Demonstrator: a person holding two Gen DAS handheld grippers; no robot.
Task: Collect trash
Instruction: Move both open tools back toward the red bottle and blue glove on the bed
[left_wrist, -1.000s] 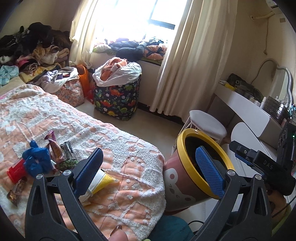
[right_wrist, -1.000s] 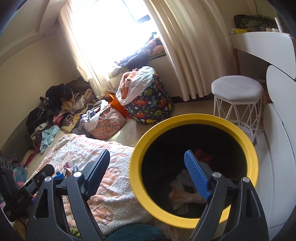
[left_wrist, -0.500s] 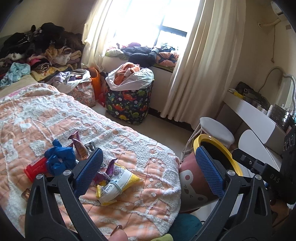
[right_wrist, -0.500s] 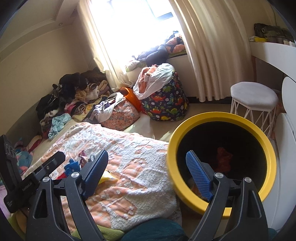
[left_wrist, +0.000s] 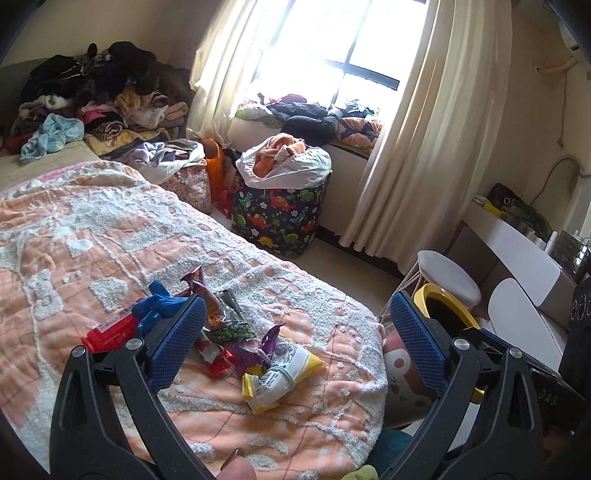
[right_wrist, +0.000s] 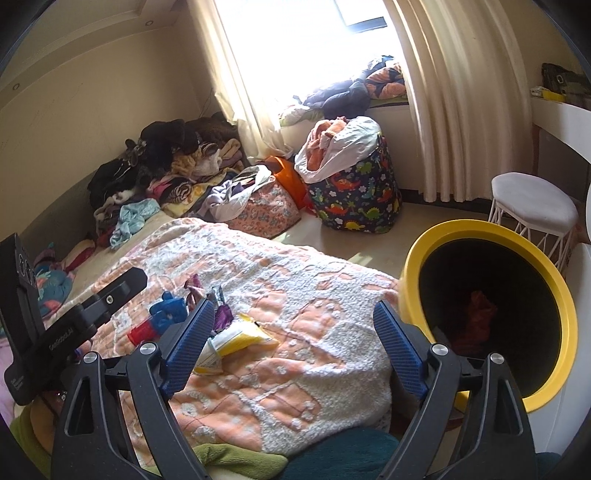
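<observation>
Two grippers in play, both empty. Left gripper (left_wrist: 295, 347) hung over the bed w/ jaws spread wide, nothing between the blue ribbed pads (left_wrist: 177, 343). Right gripper (right_wrist: 295, 350) likewise gaped wide, nothing held, above the blanket edge next to the bin.

Trash pile sat on the blanket (left_wrist: 92, 236), approx mid-bed, near the foot end. Counted what could be told apart: 1 red box (left_wrist: 110, 330), flat, rectangular, w/ a barcode label; 1 blue crumpled plastic wad (left_wrist: 157, 308) touching it; 1 yellow-and-white snack bag (left_wrist: 279, 374), crinkled, lying flat nearest the left gripper; 1 clear packet of green peas (left_wrist: 232, 332); several purple and foil wrappers (left_wrist: 201, 290) tangled between, exact no. can't tell. Right wrist view showed the same bag (right_wrist: 236, 338) just beside the right gripper's left pad.

1 trash bin (right_wrist: 491, 310): round, thick yellow rim, dark inside, pink outer wall w/ a cartoon face, tilted w/ its mouth toward the right camera, off the bed's corner. Inside: a red crumpled item (right_wrist: 476, 310); the rest too dark to tell.

1 dinosaur-print fabric hamper (left_wrist: 280, 214) on the floor by the window, stuffed w/ orange and white cloth. 1 white stool (right_wrist: 532, 203) w/ wire legs beside the bin. Blanket: peach, tufted white chenille pattern.
</observation>
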